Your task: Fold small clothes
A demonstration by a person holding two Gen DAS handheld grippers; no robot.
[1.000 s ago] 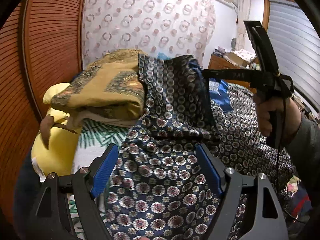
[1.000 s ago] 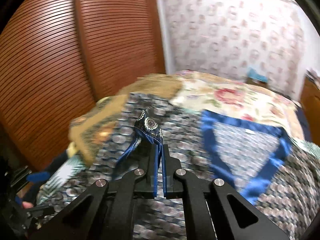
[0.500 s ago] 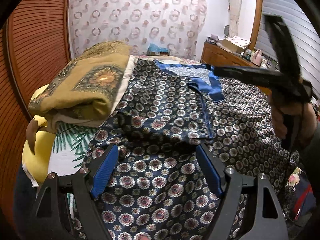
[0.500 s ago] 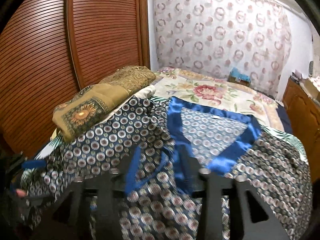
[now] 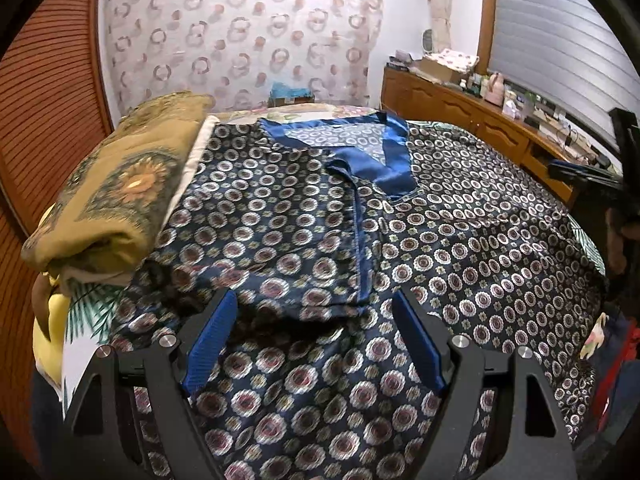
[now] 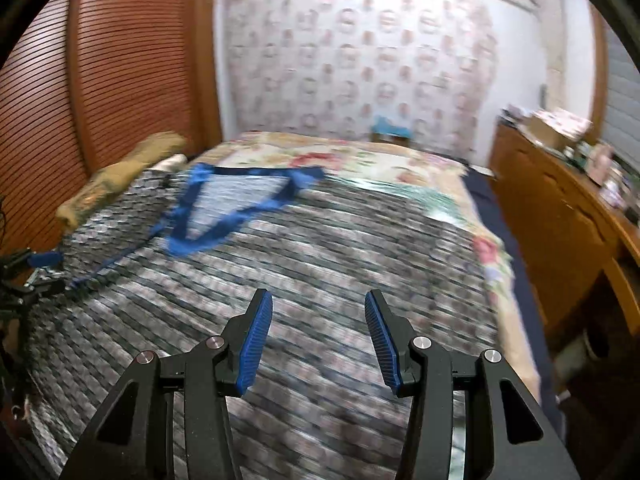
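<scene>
A dark navy garment with ring patterns and a bright blue V collar lies spread on the bed. Its left part is folded over onto the middle, the fold's edge running toward me. My left gripper is open and empty, just above the garment's near part. My right gripper is open and empty above the garment's right side, which is blurred in that view. The right gripper also shows at the right edge of the left wrist view.
A folded ochre blanket sits at the garment's left edge on a yellow pillow. A wooden slatted wardrobe stands on the left. A cluttered wooden dresser runs along the right. The floral bedspread lies beyond the garment.
My right gripper let go of the lifted garment flap, opened, and swung away to the right. The flap now lies flat, folded over the middle. My left gripper stayed open.
</scene>
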